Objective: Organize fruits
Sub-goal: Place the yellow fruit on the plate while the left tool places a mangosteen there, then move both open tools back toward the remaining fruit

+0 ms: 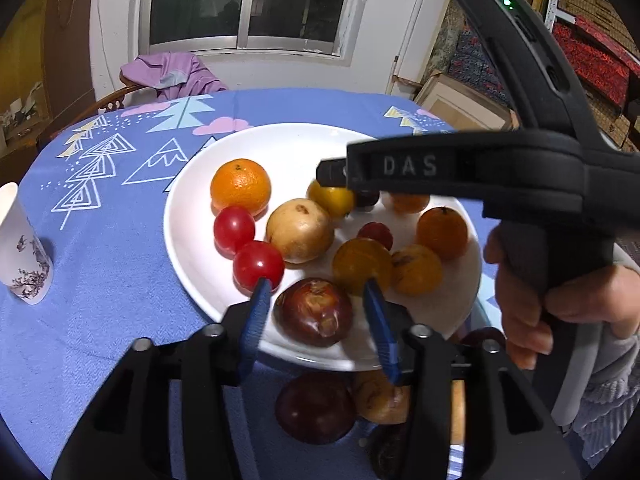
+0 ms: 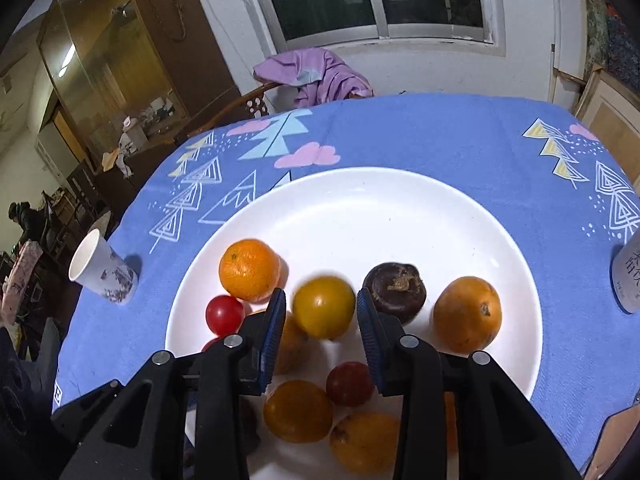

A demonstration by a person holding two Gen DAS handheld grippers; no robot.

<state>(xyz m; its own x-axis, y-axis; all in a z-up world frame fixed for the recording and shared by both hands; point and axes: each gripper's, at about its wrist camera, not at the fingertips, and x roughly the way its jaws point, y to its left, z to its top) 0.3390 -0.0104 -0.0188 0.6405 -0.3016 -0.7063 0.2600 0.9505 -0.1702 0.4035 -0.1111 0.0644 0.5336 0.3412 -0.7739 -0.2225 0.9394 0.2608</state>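
Both tools gape wide, empty: right tool (image 2: pixel 321 322) (left tool (image 1: pixel 316 308) likewise) over plate (image 2: pixel 400 208).

Left gripper (image 1: pixel 316 300) and right gripper (image 2: pixel 322 312) are showing matte black frames, ribbed blue pads, silver pivot screws — right body is bearing "DAS" lettering, a green lamp glowing. Hand (image 1: pixel 560 308) — bare skin, grey knit sleeve.

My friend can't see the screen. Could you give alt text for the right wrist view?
An open right gripper hovers over a white plate of fruit, its blue fingers either side of a yellow fruit. The plate sits on a blue tablecloth, with a paper cup to its left.
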